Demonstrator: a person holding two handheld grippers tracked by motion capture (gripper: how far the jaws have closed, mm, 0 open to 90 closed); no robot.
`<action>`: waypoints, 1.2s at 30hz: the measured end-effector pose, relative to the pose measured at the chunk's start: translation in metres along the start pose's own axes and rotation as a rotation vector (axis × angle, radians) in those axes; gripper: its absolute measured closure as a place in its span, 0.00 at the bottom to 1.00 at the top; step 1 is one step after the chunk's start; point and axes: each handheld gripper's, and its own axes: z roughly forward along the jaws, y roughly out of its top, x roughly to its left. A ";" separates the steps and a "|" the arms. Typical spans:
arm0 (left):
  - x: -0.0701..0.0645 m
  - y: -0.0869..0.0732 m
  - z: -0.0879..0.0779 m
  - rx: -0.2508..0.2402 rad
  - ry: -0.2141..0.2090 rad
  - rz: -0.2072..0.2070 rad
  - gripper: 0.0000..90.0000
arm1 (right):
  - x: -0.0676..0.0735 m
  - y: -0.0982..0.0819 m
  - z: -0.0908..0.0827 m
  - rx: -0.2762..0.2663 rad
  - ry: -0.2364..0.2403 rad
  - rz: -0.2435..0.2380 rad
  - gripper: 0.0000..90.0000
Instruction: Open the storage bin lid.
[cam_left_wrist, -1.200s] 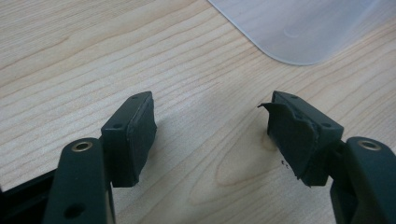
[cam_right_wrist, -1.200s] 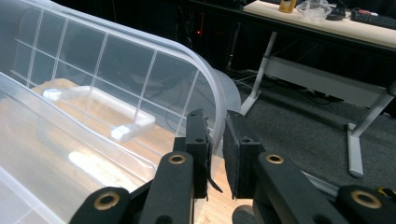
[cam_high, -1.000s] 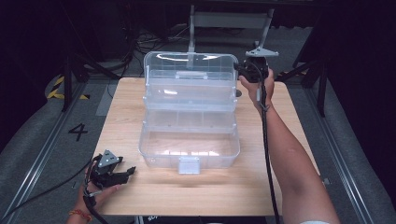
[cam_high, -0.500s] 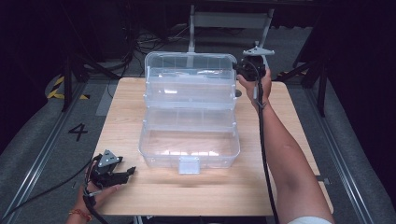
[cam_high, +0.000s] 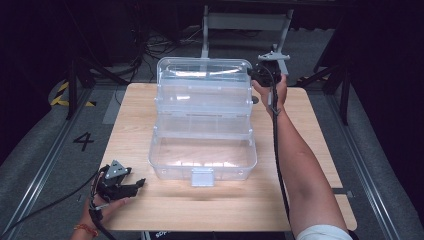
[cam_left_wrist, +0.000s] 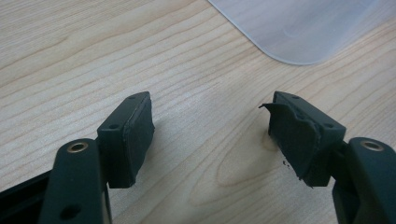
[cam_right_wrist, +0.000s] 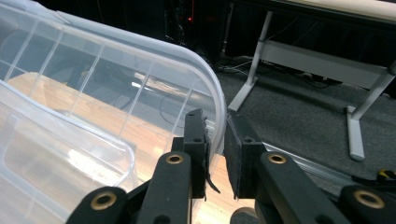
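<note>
At the far corner, your right gripper (cam_right_wrist: 215, 154) is pinching the box lid (cam_right_wrist: 140, 84) rim; a thin grip is risking slippage.

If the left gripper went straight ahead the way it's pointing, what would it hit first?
Probably the clear box. The left gripper lies open on the table, aimed at the box's near corner, with bare wood between. Depth is unclear, so it might just graze that corner.
</note>
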 end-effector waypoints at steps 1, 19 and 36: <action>0.000 0.000 0.000 0.000 0.000 -0.001 0.35 | -0.001 -0.001 0.001 0.002 0.000 0.001 0.89; 0.000 0.000 0.000 0.001 0.000 0.004 0.35 | -0.002 -0.004 0.018 0.057 -0.024 0.006 0.89; -0.001 -0.002 -0.002 0.001 0.000 -0.001 0.35 | -0.003 -0.016 0.039 0.127 -0.054 0.021 0.89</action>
